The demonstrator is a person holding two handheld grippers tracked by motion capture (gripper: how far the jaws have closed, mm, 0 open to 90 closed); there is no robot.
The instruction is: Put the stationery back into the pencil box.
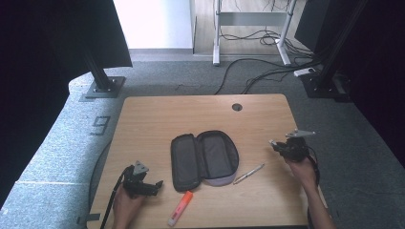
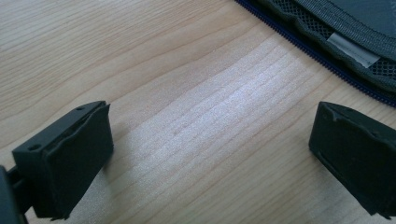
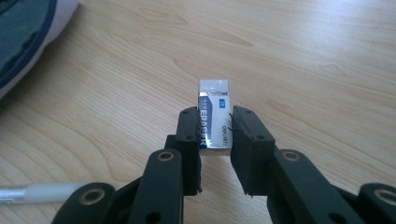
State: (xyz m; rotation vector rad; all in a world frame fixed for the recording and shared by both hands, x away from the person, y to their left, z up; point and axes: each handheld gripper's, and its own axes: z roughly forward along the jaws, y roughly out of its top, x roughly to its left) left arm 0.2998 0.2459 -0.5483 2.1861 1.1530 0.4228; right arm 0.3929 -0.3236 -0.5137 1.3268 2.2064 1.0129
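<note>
A dark grey zip-around fabric pencil case (image 1: 204,159) is lying unzipped and spread flat near the middle of the light wooden tabletop (image 1: 157,119), its two halves side by side with their mesh-lined insides facing up. Nothing can be made out lying inside either half. In the left gripper view the case's blue zip and mesh edge (image 2: 336,42) are showing at about 1 o'clock.

At roughly 5 o'clock from the case, a slim silver pen (image 1: 249,173) is resting on the wood, just beside the case's pale underside. At about 7 o'clock from the case, an orange and white highlighter marker (image 1: 180,208) is lying near the front edge, apart from the case.

The left hand-held gripper (image 1: 158,184) is sitting low over the tabletop at about 8 o'clock from the case, held by the person's left hand (image 1: 125,204). Its jaws are standing wide apart with only bare wood between them (image 2: 210,140).

The right hand-held gripper (image 1: 273,143) is being held by the person's right hand (image 1: 303,171) at about 3 o'clock from the case, well apart from it. In the right gripper view its jaws are pinching a small white rectangular eraser in a blue and white paper sleeve (image 3: 214,116), one pad on each long side, with the eraser's far end sticking out past the fingertips. Whether the eraser is touching the wood or lifted off it cannot be told. The pen's pale barrel (image 3: 42,192) is showing at about 8 o'clock in that view.
</note>
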